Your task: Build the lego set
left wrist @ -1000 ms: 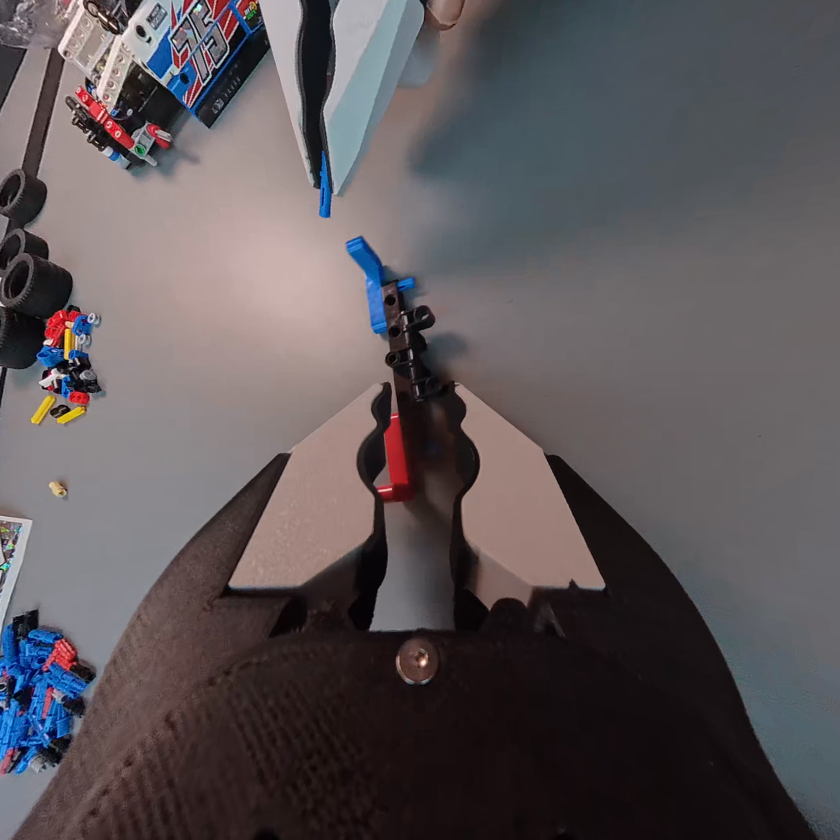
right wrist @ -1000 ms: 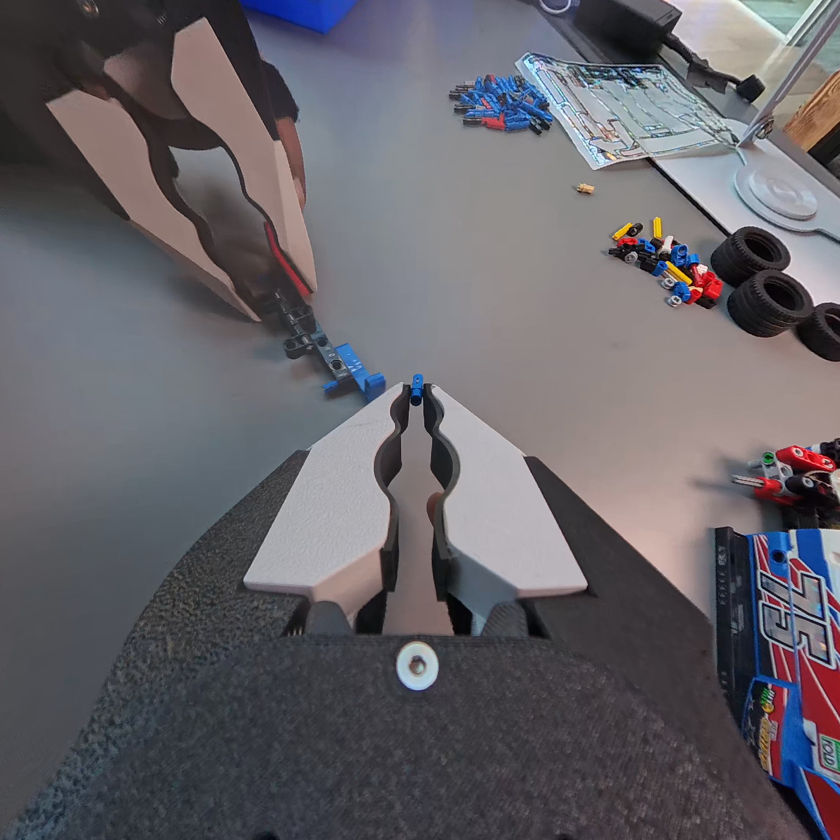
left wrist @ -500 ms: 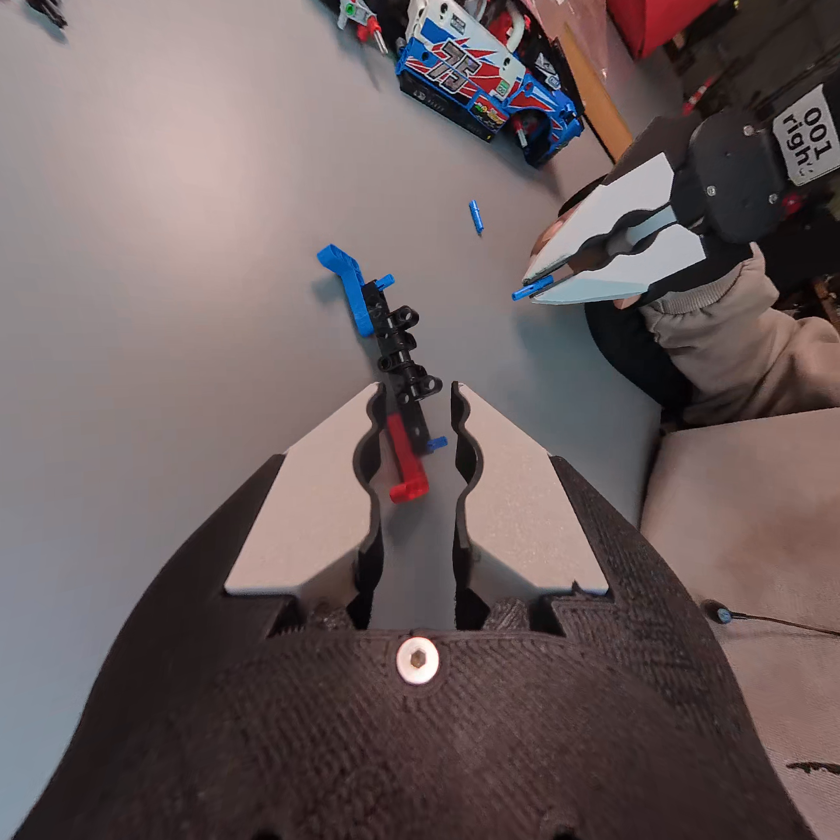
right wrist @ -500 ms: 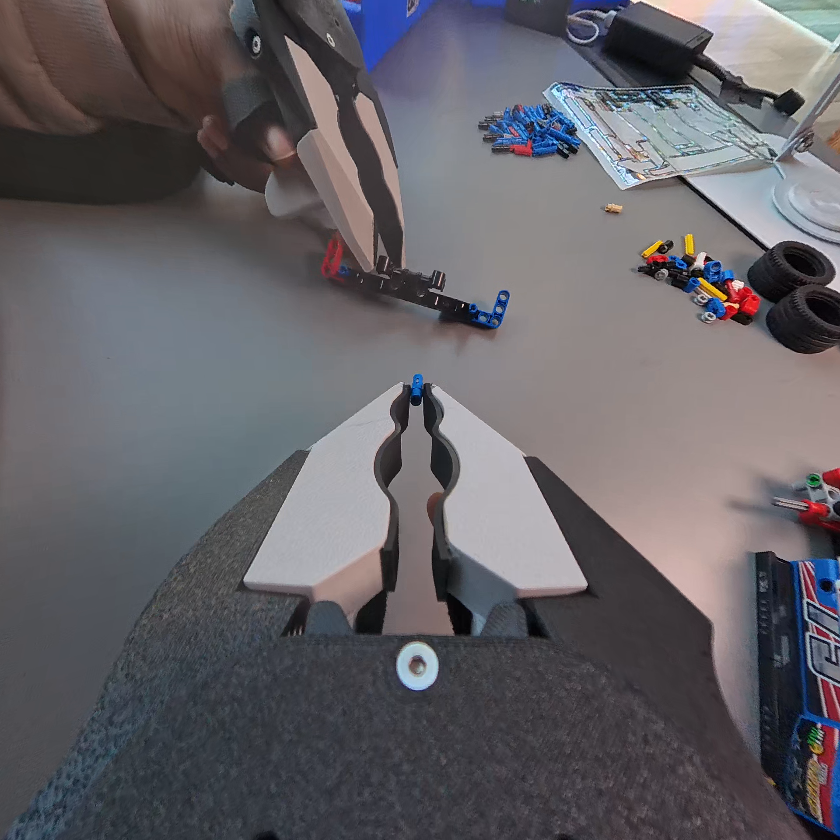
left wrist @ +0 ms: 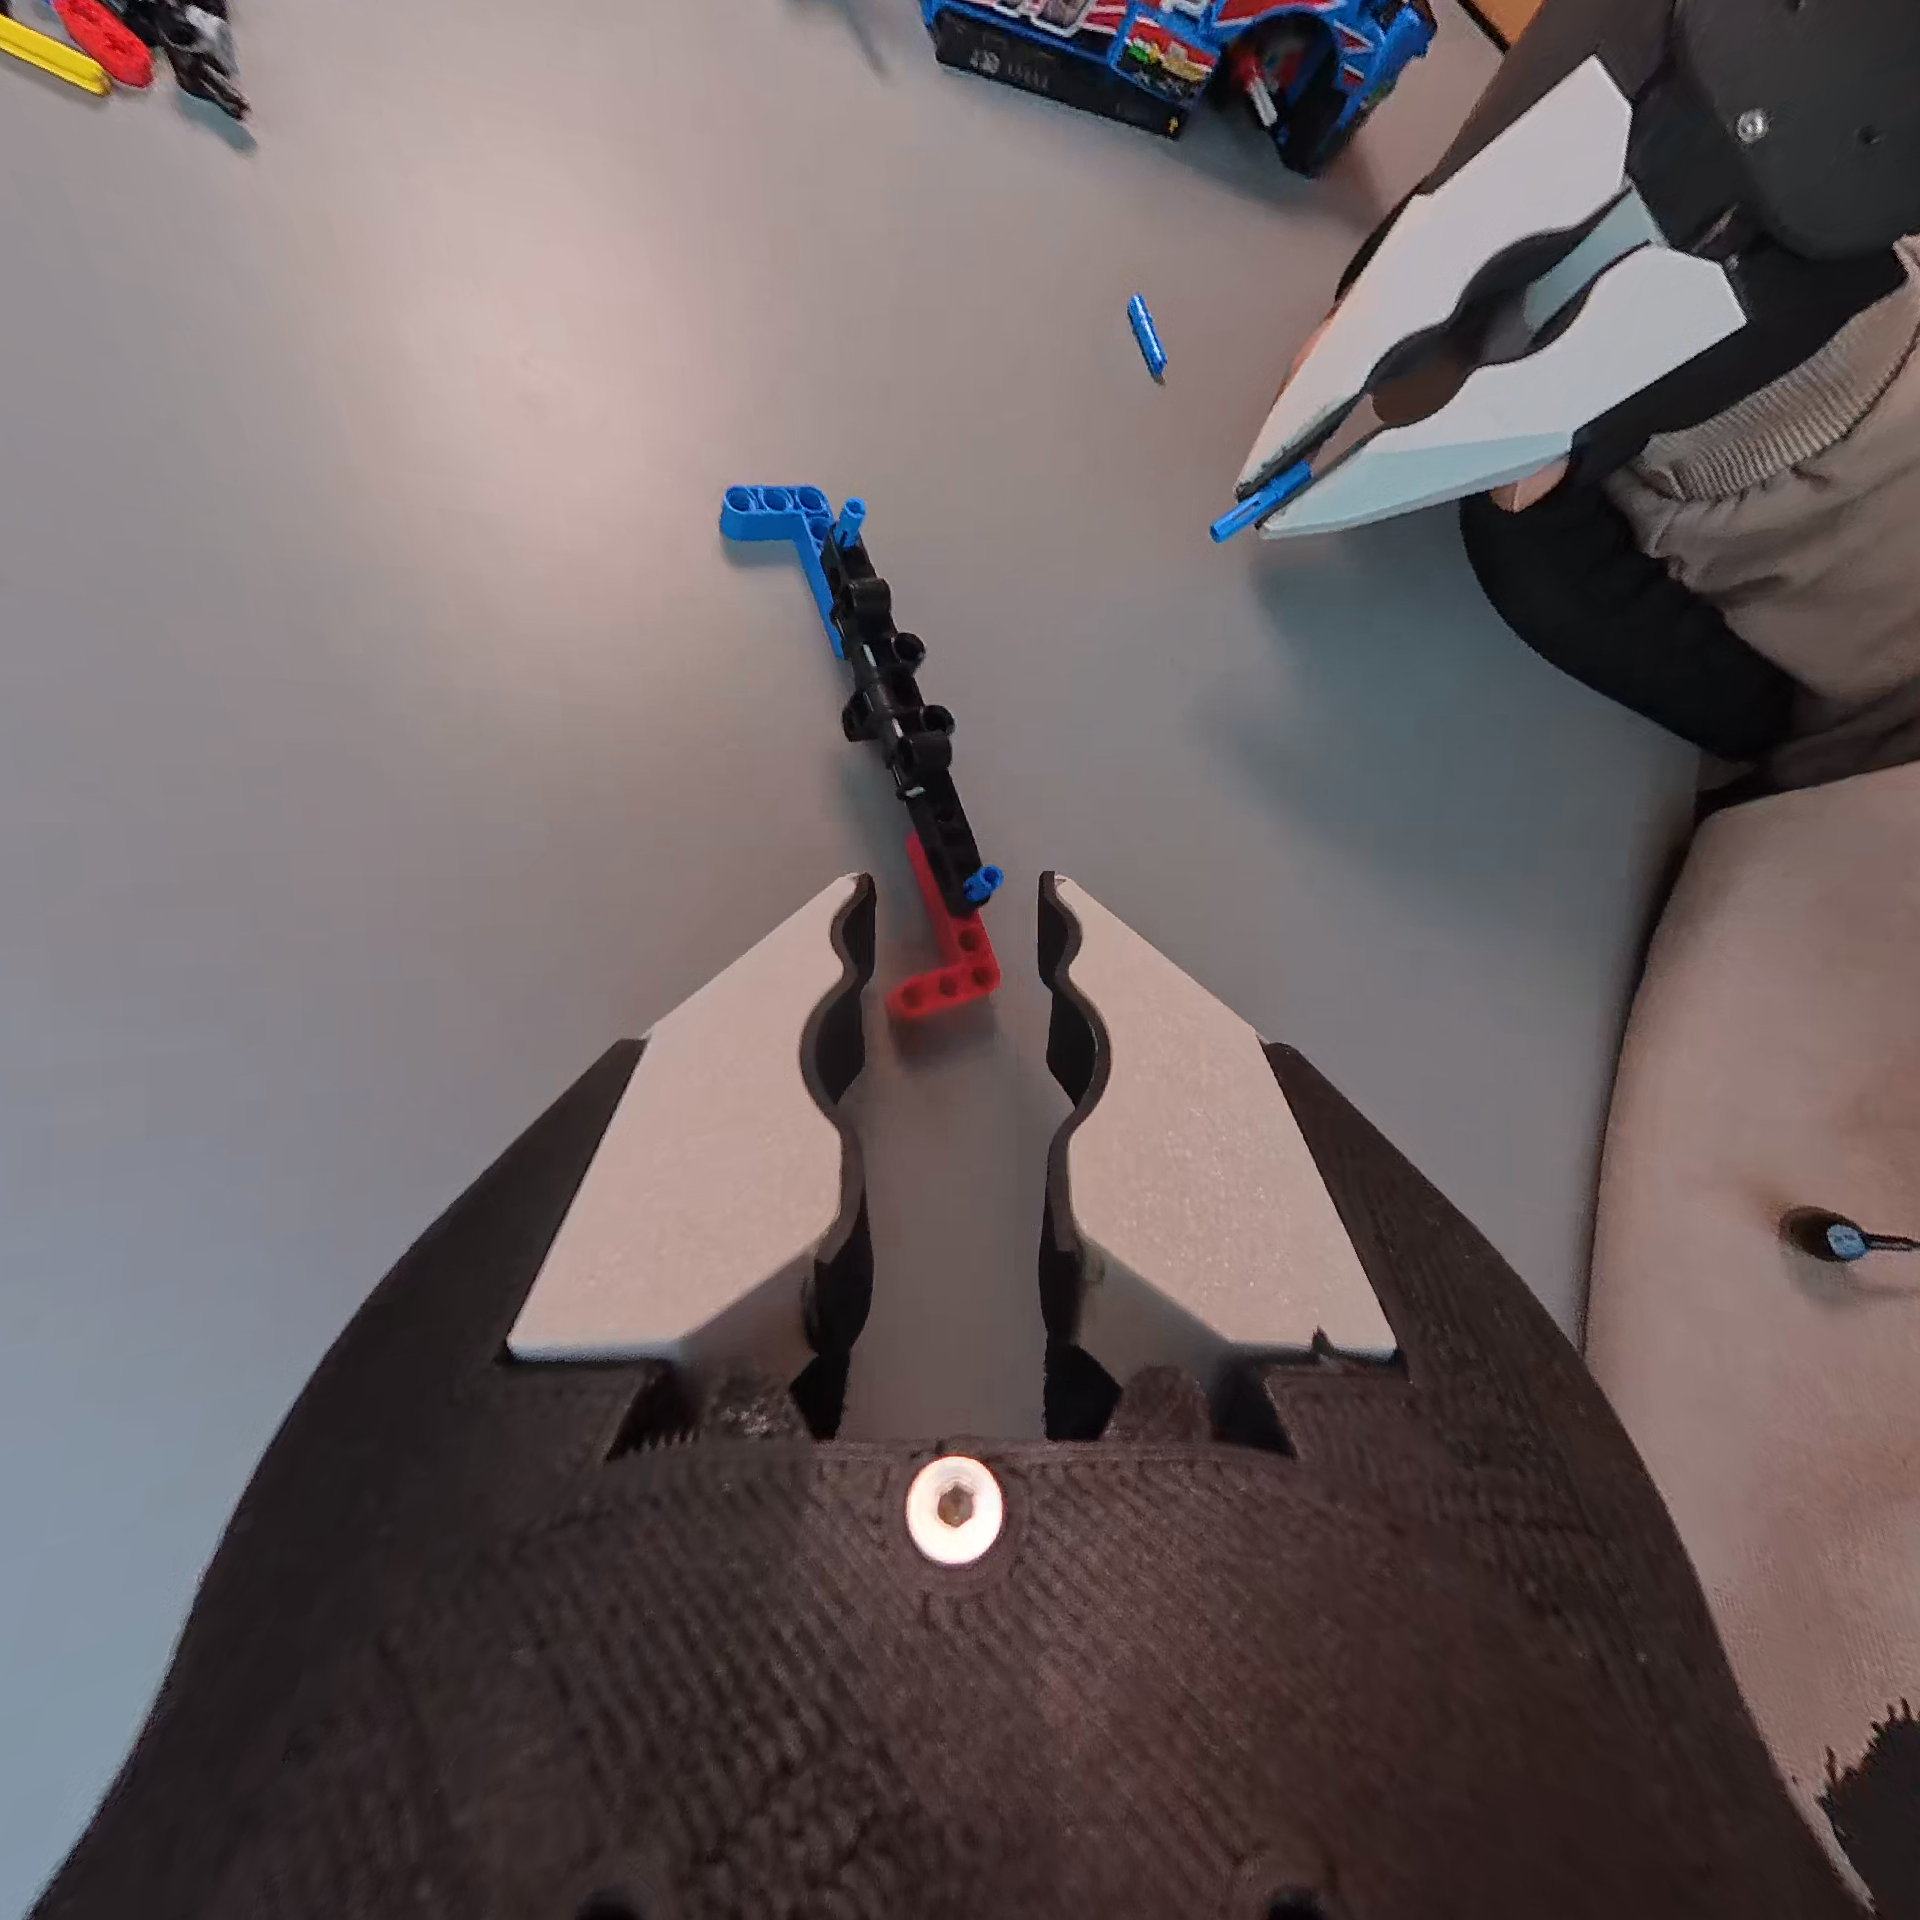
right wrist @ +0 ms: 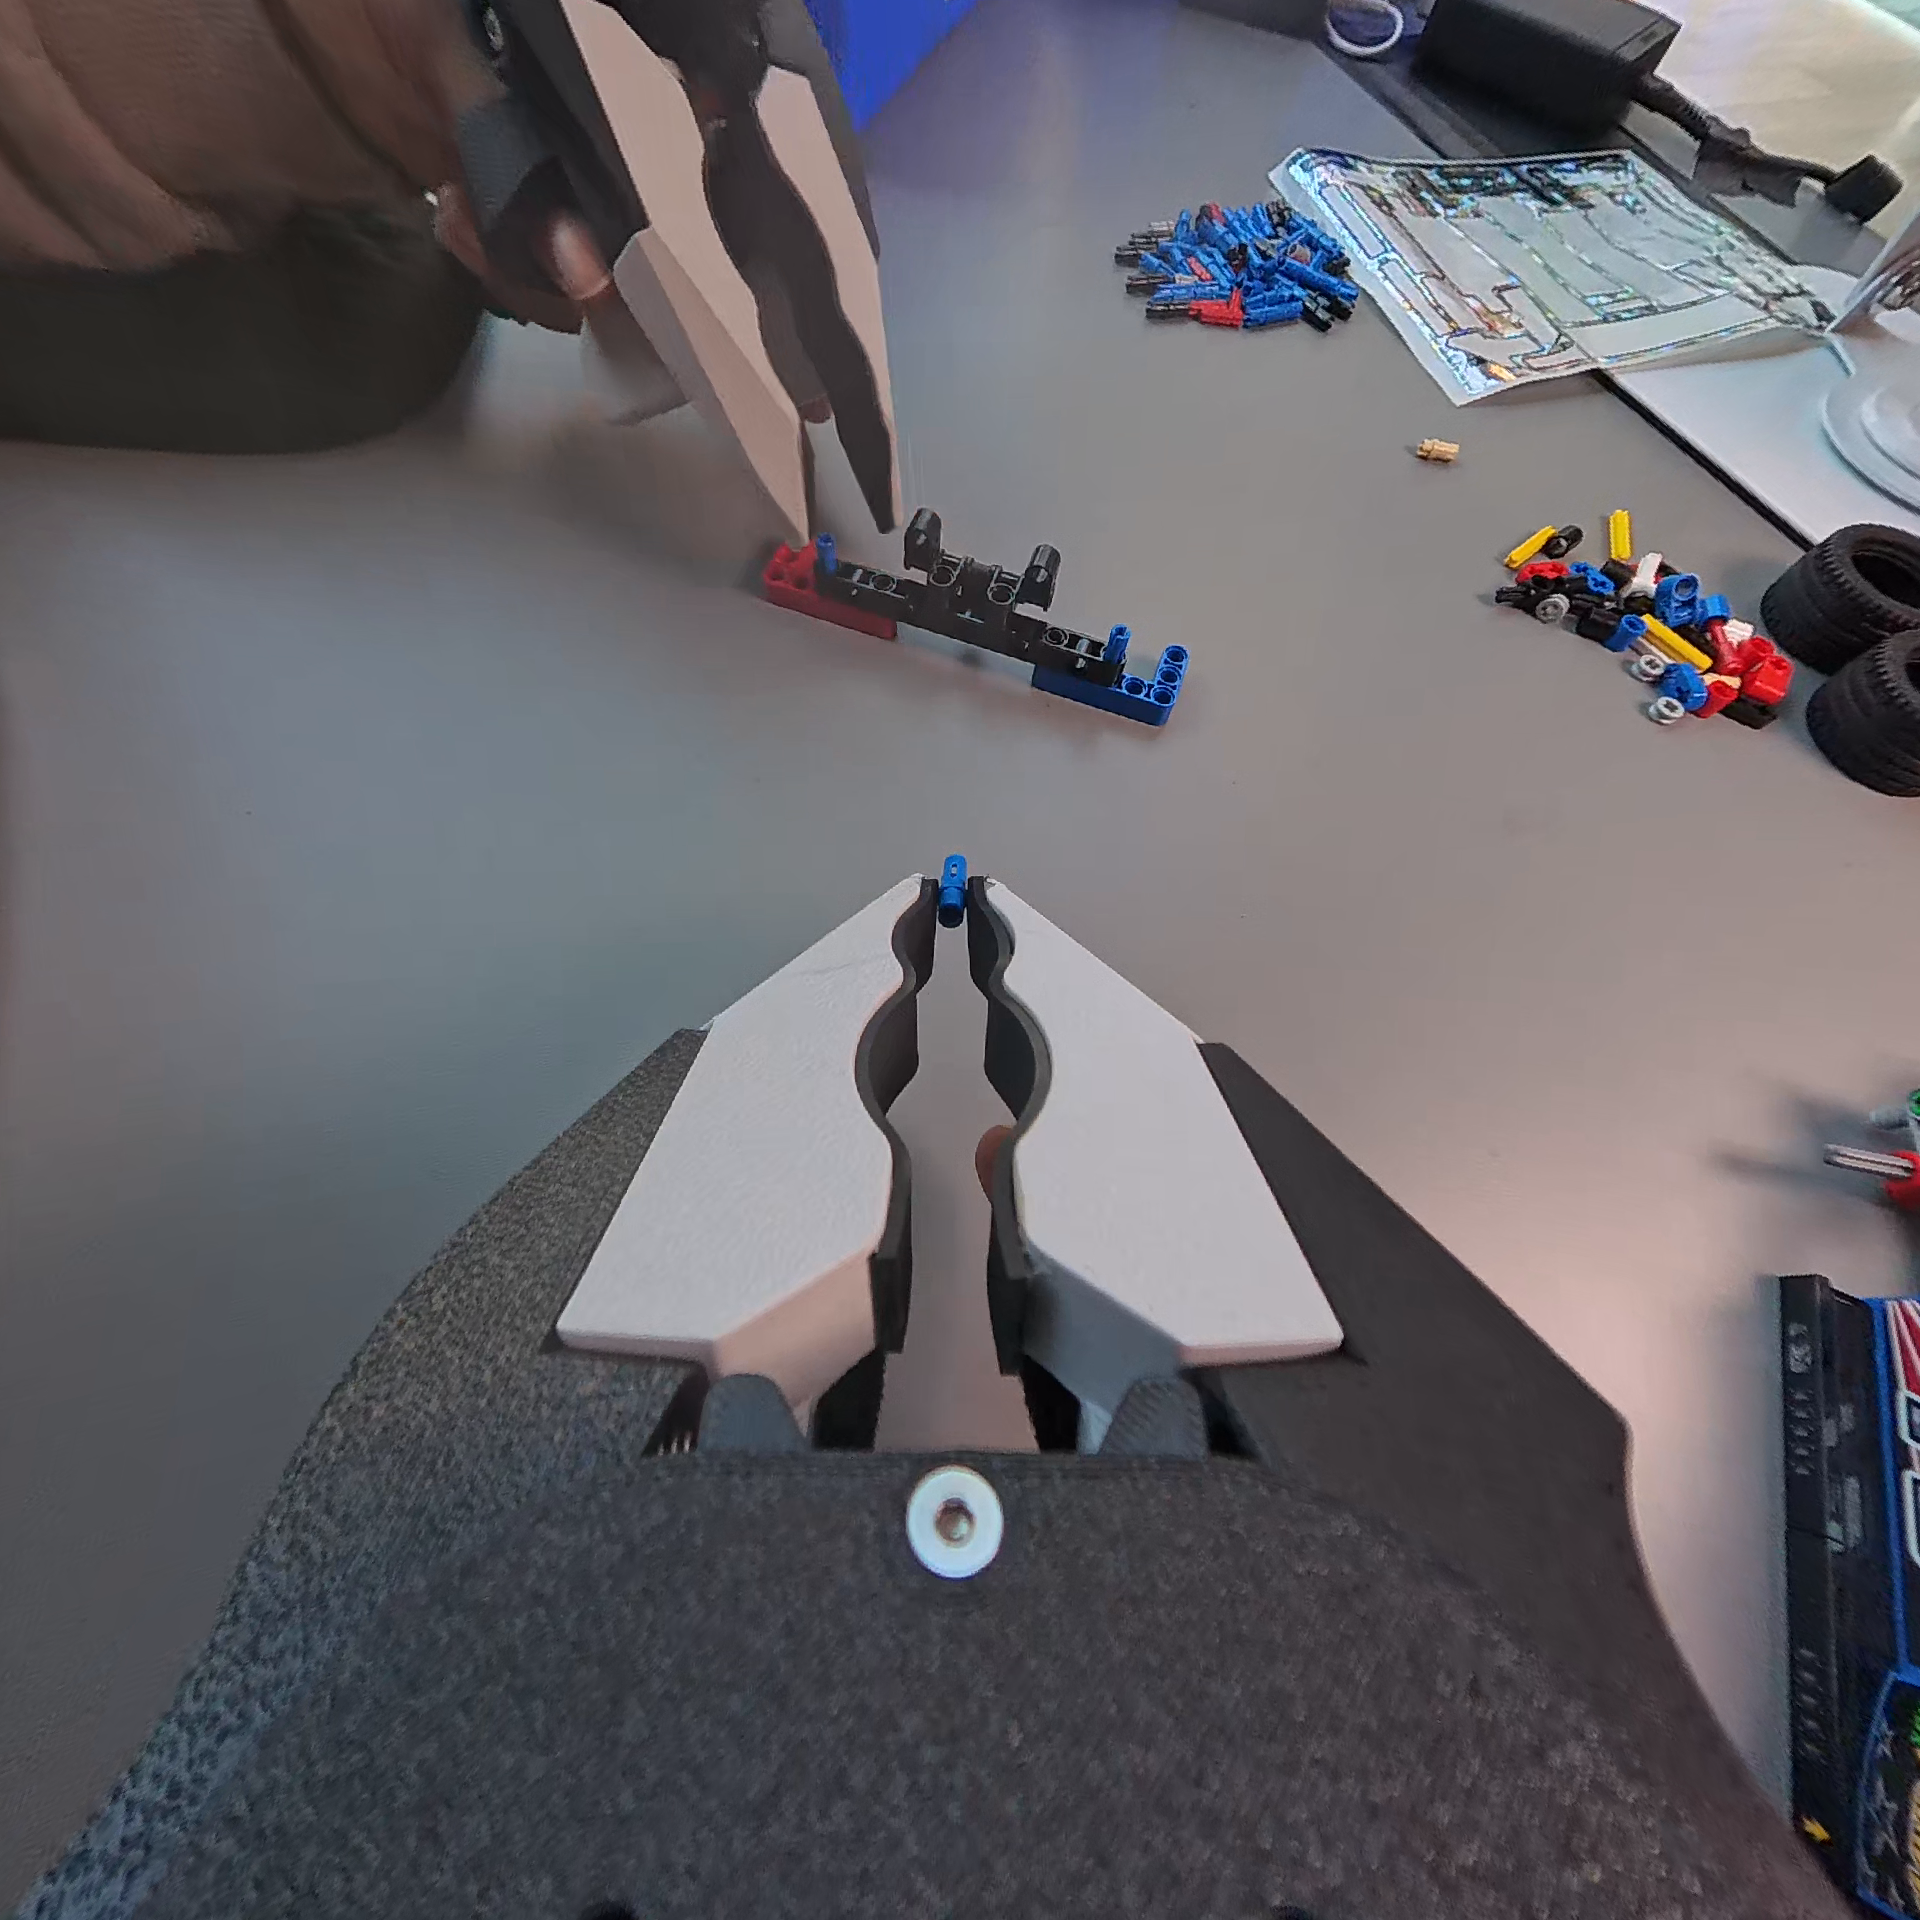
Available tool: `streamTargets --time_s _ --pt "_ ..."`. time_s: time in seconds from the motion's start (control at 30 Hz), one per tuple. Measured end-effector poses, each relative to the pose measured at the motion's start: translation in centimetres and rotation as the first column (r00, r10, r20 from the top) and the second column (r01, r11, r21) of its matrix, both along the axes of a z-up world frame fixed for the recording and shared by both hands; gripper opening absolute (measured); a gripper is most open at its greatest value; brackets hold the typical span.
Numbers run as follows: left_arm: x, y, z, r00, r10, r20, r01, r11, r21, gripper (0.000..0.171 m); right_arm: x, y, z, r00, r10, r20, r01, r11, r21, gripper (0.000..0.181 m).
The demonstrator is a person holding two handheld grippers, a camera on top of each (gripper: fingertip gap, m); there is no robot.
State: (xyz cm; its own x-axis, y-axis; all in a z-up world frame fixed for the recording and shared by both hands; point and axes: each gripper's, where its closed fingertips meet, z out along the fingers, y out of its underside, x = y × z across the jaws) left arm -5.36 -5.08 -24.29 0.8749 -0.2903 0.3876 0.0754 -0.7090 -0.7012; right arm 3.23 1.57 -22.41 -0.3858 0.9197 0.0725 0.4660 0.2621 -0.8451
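Observation:
A small assembly (left wrist: 894, 707) lies flat on the grey table: a black beam with a blue L-piece at its far end and a red L-piece (left wrist: 951, 971) at its near end. My left gripper (left wrist: 954, 883) is open and empty, its tips on either side of the red end. In the right wrist view the assembly (right wrist: 977, 613) lies ahead with the left gripper (right wrist: 842, 525) over its red end. My right gripper (right wrist: 951, 883) is shut on a blue pin (right wrist: 951, 888), clear of the assembly. It also shows in the left wrist view (left wrist: 1262, 509).
A loose blue pin (left wrist: 1146, 332) lies on the table. The blue, red and white car body (left wrist: 1174, 52) sits at the far edge. Piles of small parts (right wrist: 1652, 623) (right wrist: 1236, 265), black tyres (right wrist: 1860, 644) and a sticker sheet (right wrist: 1538, 260) lie to the right. A person's sleeve (left wrist: 1766, 499) is nearby. My right fingertips sit around 12 centimeters from my left ones.
My left gripper has let go of the assembly, opened and drawn back; the assembly now lies flat on the table. My right gripper, still holding the pin, has pulled away from it.

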Motion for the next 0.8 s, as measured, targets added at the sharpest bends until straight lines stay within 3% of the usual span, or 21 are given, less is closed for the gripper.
streamTargets --time_s 0.13,0.3,0.43,0.63,0.8 --pt "1.5 0.0 -0.2 0.999 -0.049 -0.01 0.049 0.999 0.019 0.028 0.0 -0.1 -0.2 1.0 0.005 0.007 -0.005 1.0 -0.002 0.004" --pt "2.6 1.0 -0.6 0.988 -0.06 -0.141 0.069 0.996 0.053 0.017 0.0 -0.2 -0.3 1.0 0.007 0.011 -0.007 1.0 0.008 0.003" --pt "5.0 1.2 -0.1 0.986 -0.109 -0.124 0.121 0.989 0.088 0.023 -0.1 -0.1 -0.4 1.0 0.004 0.013 -0.004 1.0 0.002 0.004" --pt "9.0 0.3 1.2 0.953 -0.275 -0.128 0.295 0.938 0.183 0.033 -0.1 -0.1 -0.8 1.0 0.003 0.025 -0.003 1.0 0.004 0.004" --pt "7.7 -0.3 2.0 0.95 -0.272 -0.151 0.3 0.93 0.21 0.026 -0.2 0.0 -0.8 1.0 -0.003 0.025 0.003 1.0 0.001 0.003"
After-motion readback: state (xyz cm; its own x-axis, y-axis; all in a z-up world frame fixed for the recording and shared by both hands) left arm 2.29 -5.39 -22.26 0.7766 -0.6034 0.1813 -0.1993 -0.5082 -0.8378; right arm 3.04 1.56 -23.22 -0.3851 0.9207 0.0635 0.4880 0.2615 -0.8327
